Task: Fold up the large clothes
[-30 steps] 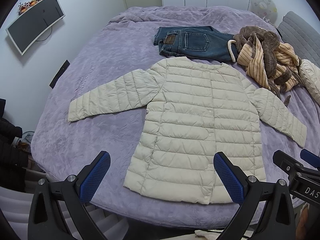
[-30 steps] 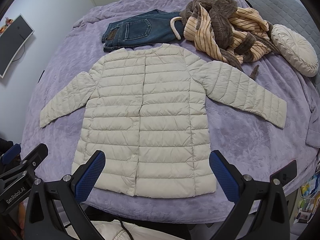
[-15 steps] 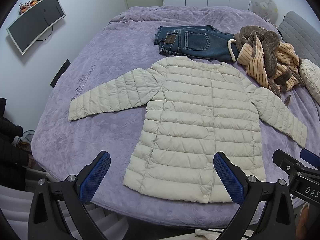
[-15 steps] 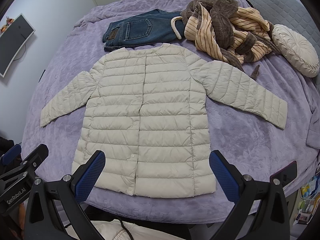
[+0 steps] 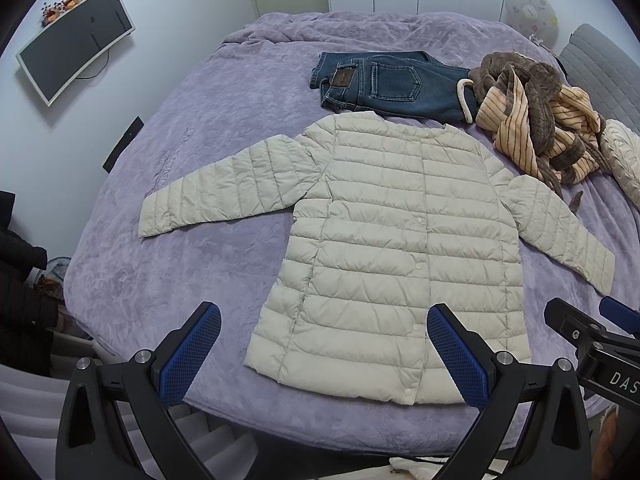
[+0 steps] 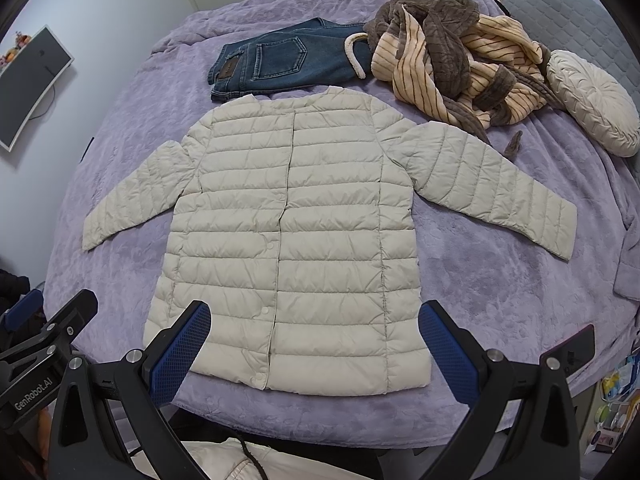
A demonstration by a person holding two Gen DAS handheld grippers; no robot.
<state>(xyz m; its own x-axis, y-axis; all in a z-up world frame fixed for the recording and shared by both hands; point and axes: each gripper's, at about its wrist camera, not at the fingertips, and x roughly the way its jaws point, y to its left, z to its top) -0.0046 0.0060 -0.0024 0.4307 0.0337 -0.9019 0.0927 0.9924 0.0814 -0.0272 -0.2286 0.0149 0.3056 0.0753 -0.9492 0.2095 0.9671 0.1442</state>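
A cream quilted puffer jacket (image 5: pixel 392 240) lies flat on the purple bed (image 5: pixel 180 280), buttoned, both sleeves spread out; it also shows in the right wrist view (image 6: pixel 292 240). My left gripper (image 5: pixel 324 354) is open and empty, held above the bed's near edge by the jacket's hem. My right gripper (image 6: pixel 314 350) is open and empty, also over the hem. Part of the right gripper's body shows at the right edge of the left wrist view, and the left gripper's body at the left edge of the right wrist view.
Folded blue jeans (image 5: pixel 384 82) lie behind the jacket's collar. A crumpled brown and orange striped robe (image 6: pixel 452 60) sits at the back right, beside a round cream cushion (image 6: pixel 592 100). A monitor (image 5: pixel 72 44) hangs on the left wall. Bare purple cover lies left of the jacket.
Both views have shifted very slightly; the jacket sits a touch higher in frame. Nothing on the bed has moved and both grippers stay open.
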